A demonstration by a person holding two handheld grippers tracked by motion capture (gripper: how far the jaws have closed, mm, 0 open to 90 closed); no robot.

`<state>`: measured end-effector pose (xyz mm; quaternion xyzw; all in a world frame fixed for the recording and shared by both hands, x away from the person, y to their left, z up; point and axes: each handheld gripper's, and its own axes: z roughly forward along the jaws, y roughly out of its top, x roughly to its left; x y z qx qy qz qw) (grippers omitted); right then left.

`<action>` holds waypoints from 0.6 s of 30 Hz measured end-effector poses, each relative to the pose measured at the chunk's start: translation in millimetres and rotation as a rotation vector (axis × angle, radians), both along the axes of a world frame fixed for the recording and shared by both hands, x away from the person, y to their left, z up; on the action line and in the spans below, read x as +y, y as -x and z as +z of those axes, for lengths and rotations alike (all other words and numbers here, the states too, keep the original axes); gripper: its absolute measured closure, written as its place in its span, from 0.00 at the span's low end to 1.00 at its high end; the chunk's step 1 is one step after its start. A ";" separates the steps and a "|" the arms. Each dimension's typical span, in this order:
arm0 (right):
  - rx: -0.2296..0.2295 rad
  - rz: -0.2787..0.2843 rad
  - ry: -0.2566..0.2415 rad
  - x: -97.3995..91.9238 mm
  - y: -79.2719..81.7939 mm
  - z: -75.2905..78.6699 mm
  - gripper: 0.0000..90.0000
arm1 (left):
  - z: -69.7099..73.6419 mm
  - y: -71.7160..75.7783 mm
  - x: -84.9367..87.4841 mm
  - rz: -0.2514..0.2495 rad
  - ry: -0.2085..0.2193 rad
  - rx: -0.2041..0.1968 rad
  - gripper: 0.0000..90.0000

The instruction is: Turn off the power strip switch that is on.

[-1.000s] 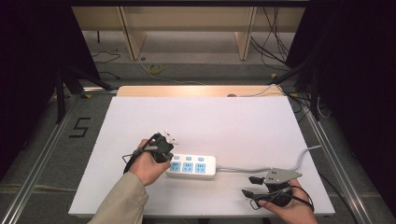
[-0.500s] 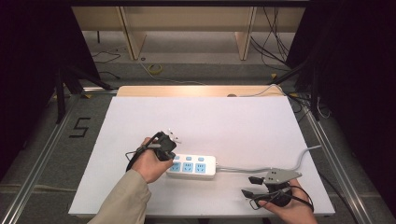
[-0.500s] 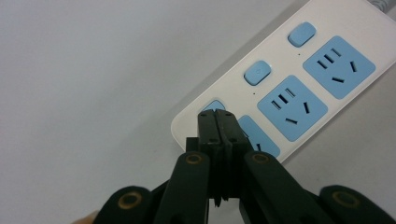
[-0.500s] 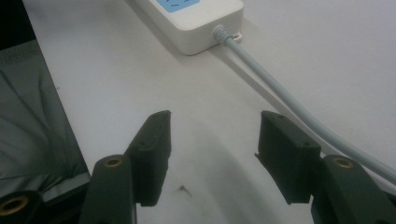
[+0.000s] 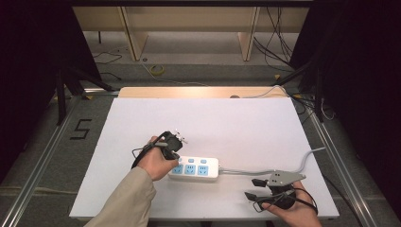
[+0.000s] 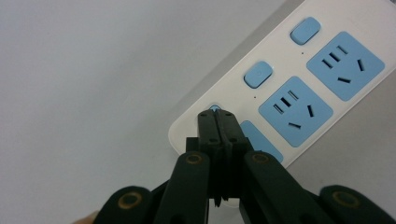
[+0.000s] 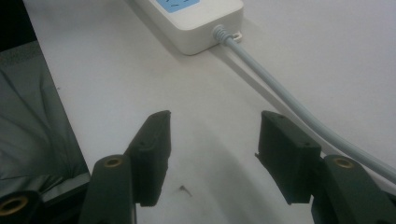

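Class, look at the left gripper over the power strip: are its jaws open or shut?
Shut. In the left gripper view, the left gripper's two black jaws meet with no gap, tips at the end button of the power strip.

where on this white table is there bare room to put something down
The far half of the white table, beyond the power strip, is bare, as is the near left corner. It is crowded near the front: left gripper on the strip's end, grey cable, right gripper.

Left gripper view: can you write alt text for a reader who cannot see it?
The left gripper's black tongs, shut with nothing between them, rest their tips on the end button of a white plastic power strip with blue sockets and blue rounded buttons. The strip lies slantwise on a plain white table, with two further buttons and two full sockets visible beyond the tips.
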<state>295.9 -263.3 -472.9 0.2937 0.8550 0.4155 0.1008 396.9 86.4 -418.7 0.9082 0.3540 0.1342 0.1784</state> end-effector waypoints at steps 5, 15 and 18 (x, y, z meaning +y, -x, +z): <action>-0.001 0.000 0.000 -0.4 0.0 0.1 0.50 | -0.2 -3.4 -0.3 -0.011 -0.013 0.012 1.00; -0.001 0.001 0.002 -0.4 0.0 0.1 0.50 | -0.5 -9.8 -1.2 -0.019 -0.019 0.029 1.00; 0.001 0.002 0.002 -0.3 0.0 -0.1 0.50 | 0.0 -11.7 -2.3 -0.018 -0.027 0.028 1.00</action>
